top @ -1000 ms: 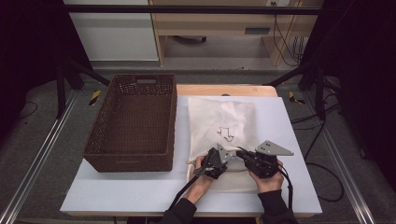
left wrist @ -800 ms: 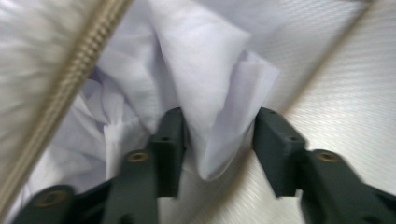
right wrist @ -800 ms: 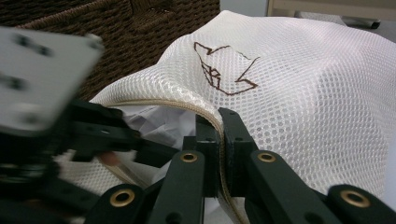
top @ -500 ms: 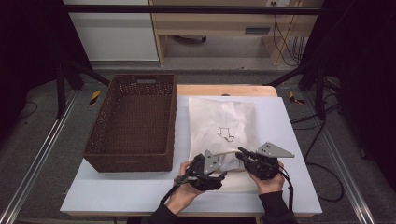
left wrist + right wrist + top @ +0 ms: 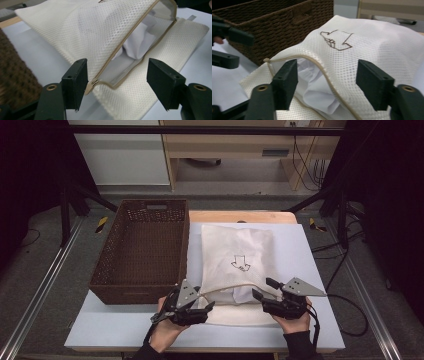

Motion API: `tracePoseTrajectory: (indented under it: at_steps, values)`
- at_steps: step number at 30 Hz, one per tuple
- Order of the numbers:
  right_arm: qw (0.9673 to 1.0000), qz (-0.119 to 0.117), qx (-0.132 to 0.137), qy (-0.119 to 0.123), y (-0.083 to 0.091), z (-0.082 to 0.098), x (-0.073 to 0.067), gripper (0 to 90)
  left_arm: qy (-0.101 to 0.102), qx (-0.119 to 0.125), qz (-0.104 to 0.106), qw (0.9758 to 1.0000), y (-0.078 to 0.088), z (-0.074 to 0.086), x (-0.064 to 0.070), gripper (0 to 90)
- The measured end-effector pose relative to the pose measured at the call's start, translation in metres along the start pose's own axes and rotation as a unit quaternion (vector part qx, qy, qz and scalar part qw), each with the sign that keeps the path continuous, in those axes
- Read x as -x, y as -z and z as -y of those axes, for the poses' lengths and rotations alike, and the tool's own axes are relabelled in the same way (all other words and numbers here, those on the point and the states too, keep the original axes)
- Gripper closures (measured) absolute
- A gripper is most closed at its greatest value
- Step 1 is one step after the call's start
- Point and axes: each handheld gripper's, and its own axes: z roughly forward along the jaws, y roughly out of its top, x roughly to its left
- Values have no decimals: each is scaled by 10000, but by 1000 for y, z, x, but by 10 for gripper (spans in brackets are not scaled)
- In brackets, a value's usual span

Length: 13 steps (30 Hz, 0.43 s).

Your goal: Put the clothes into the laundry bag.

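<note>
The desk (image 5: 310, 265) carries a wicker basket (image 5: 142, 250) at its left edge. Beside it, a mesh laundry bag (image 5: 240, 255) lies lengthwise, mouth toward the near edge. Left hand-held gripper (image 5: 202, 306) is nearer, jaws wide astride the mouth's corner; right hand-held gripper (image 5: 265, 289) is wide, empty.
</note>
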Motion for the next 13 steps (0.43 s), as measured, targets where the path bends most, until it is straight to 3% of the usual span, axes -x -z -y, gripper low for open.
tracePoseTrajectory:
  at_steps: [7, 13]
  values:
    - [9992, 350, 152, -83, 10, 0, 8, 236, -88, 255, -56, 9996, 17, 16, -3, 320]
    - [9986, 477, 155, -182, 16, 4, 18, 231, -76, 302, -52, 9995, 16, 21, -6, 314]
